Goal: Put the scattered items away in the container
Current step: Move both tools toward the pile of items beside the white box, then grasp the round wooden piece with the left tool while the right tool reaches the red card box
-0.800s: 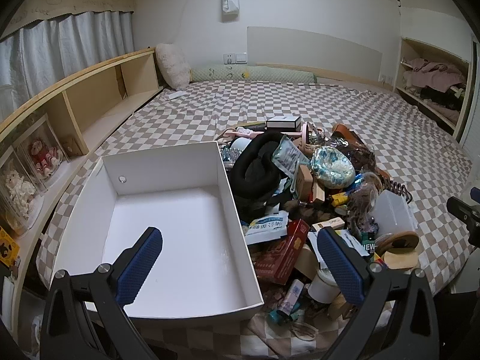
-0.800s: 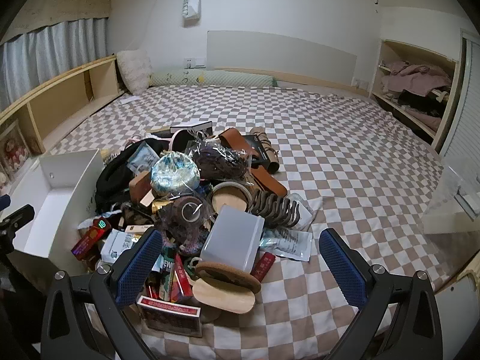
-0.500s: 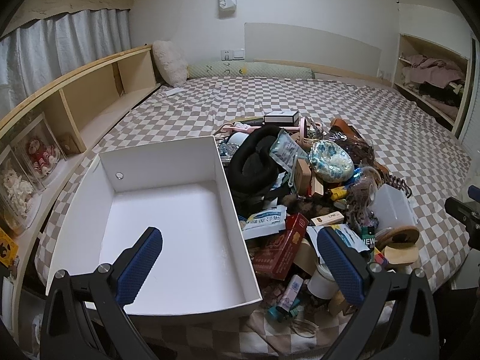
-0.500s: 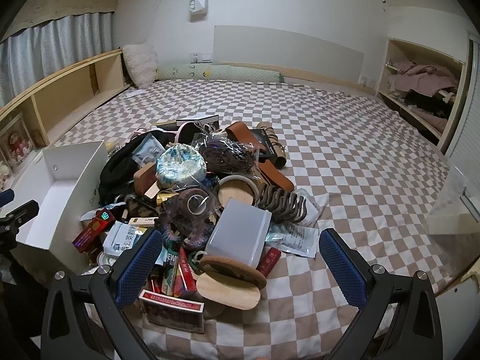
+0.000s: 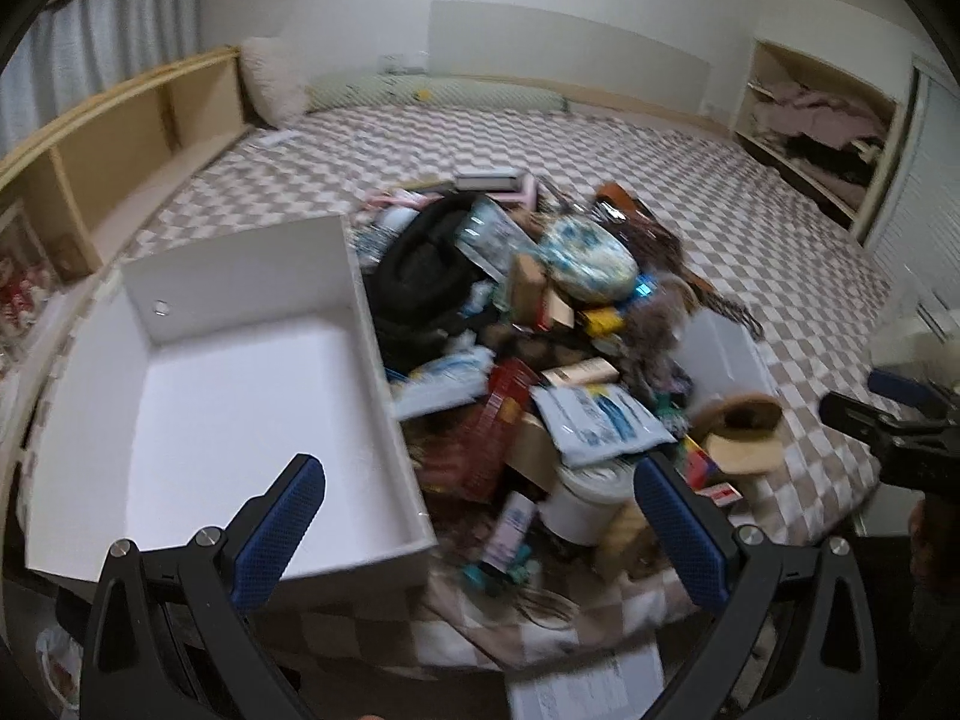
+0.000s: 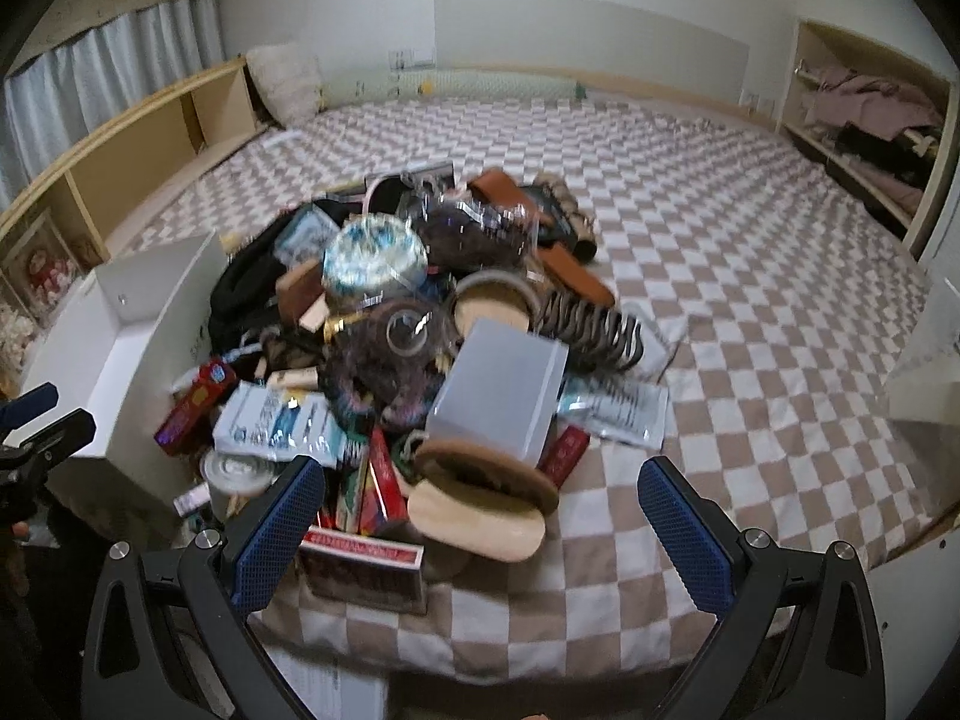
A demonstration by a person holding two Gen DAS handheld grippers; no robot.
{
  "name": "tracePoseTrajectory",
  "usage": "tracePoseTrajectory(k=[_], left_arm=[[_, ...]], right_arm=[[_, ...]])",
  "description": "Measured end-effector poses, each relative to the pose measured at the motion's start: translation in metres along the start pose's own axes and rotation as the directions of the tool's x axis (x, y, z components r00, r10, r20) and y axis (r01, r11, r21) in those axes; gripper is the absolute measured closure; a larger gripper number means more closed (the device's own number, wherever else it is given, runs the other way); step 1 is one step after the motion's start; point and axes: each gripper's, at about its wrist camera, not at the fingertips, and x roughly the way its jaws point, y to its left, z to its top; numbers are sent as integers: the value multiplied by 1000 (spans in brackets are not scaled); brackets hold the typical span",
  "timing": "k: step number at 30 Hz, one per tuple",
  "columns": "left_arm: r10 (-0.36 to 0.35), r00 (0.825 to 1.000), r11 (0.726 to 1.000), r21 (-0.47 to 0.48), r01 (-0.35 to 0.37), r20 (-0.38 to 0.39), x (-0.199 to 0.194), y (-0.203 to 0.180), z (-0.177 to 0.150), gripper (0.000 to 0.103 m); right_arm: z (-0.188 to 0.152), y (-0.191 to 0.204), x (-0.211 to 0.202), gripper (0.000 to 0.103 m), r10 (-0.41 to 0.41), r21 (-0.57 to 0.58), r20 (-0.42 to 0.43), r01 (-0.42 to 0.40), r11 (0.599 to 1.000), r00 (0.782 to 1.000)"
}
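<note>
Both grippers stand wide with nothing between the blue pads: my left gripper [image 5: 480,534] hangs over the near corner of the white box [image 5: 210,396], my right gripper [image 6: 480,534] over the near edge of the pile of clutter [image 6: 408,324]. That pile touches the box's right wall. Beyond and to its right, the checkered bedspread [image 6: 750,276] lies bare up to the shelves [image 6: 864,114].
</note>
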Motion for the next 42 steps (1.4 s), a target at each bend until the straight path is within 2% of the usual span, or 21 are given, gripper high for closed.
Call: tracePoseTrajectory(k=[3,7,8,11,15,22,24,26,28,36,42], left_arm=[[-45,998,998,34,46,-32,8,-16,-9,0],[-64,995,994,85,69,-70,20,-35,-25,0],[-70,994,993,89,77,-81,24,-40,-30,1],[-96,987,990,90,109,-130,36,-50,-43,17],[-104,979,989,83,120,-173,50,-60,-58,22],[-155,959,986,23,165,-237,71,-71,-66,34],[-157,948,987,-10,160,-278,79,-71,-69,40],[-168,935,986,-54,159,-312,85,-70,-72,41],[-173,929,984,-92,150,-326,90,-68,-73,44],[-129,958,980,-178,84,-257,89,-58,-67,46],[-138,956,976,-201,86,-260,90,-55,-68,57]], right_arm=[[-1,0,2,0,43,15,-27,-43,999,999],[-1,-6,2,0,84,66,-48,-81,995,995],[-1,-8,1,0,92,81,-50,-87,993,995],[0,-13,-1,0,106,106,-50,-100,989,993],[-1,-18,-10,0,116,114,-33,-112,987,993],[-4,-27,-15,0,130,126,-21,-126,984,991],[-5,-30,-17,0,130,136,-19,-126,983,991],[-6,-34,-18,0,126,145,-15,-122,982,992],[-7,-37,-19,0,125,151,-12,-122,981,992],[-10,-39,-21,0,134,149,-12,-131,980,991],[-16,-36,-10,0,113,136,-42,-106,985,993]])
